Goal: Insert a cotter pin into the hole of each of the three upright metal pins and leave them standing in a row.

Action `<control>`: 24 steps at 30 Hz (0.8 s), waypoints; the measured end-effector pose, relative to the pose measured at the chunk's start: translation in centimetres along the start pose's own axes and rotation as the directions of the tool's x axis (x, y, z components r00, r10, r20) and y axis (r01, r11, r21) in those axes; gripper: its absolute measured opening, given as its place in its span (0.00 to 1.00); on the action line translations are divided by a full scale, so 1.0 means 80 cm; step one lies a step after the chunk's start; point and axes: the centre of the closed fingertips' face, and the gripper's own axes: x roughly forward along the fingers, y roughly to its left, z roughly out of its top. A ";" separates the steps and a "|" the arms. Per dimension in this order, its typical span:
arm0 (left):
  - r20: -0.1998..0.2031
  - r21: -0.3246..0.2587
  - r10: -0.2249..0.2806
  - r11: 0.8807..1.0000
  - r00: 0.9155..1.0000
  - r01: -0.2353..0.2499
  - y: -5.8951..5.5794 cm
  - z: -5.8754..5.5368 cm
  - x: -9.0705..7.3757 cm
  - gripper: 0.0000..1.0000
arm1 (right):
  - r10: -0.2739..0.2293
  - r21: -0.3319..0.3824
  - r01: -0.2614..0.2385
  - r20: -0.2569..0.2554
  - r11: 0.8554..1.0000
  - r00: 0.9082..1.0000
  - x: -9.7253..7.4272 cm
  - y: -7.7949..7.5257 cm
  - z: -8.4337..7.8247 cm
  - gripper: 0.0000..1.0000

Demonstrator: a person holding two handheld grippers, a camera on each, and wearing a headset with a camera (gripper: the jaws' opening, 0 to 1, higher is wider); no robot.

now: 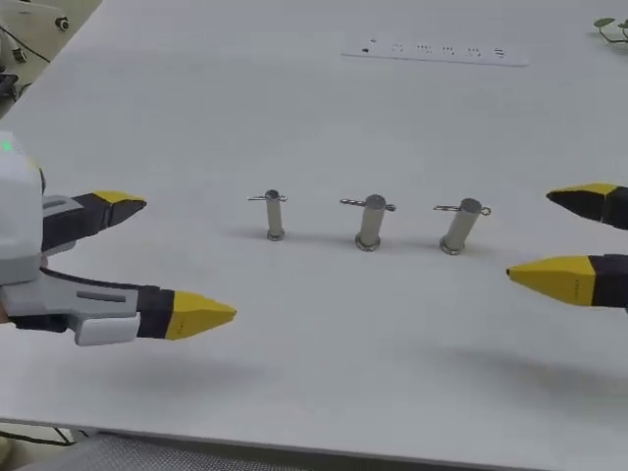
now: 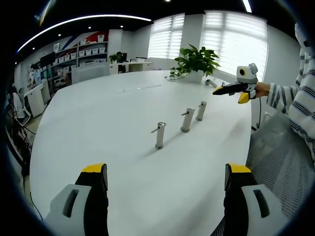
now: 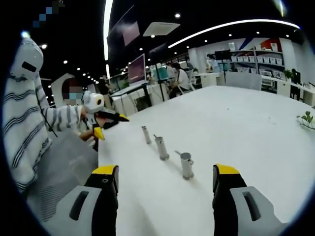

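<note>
Three upright metal pins stand in a row on the white table [image 1: 324, 392]: left pin [image 1: 275, 218], middle pin [image 1: 370, 224], right pin [image 1: 459, 226]. Each has a thin cotter pin through the hole near its top. My left gripper [image 1: 175, 257] is open to the left of the row, with nothing between its yellow tips. Open too, my right gripper [image 1: 538, 235] hovers just right of the right pin and holds nothing. The left gripper view shows the row [image 2: 159, 136] ahead of my open left gripper [image 2: 165, 172]. The right gripper view has the nearest pin [image 3: 186, 165] in front of my open right gripper [image 3: 165, 172].
A white power strip [image 1: 432, 49] lies at the back of the table. A potted plant [image 2: 194, 61] stands at the far end. The table's front edge [image 1: 294, 446] runs close below the grippers. A striped sleeve [image 3: 29, 123] is beside the table.
</note>
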 end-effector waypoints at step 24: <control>-0.035 -0.024 -0.050 0.999 0.998 0.049 -0.014 -0.013 -0.003 0.99 | -0.045 0.178 0.049 -0.027 0.983 0.999 -0.015 0.057 -0.039 1.00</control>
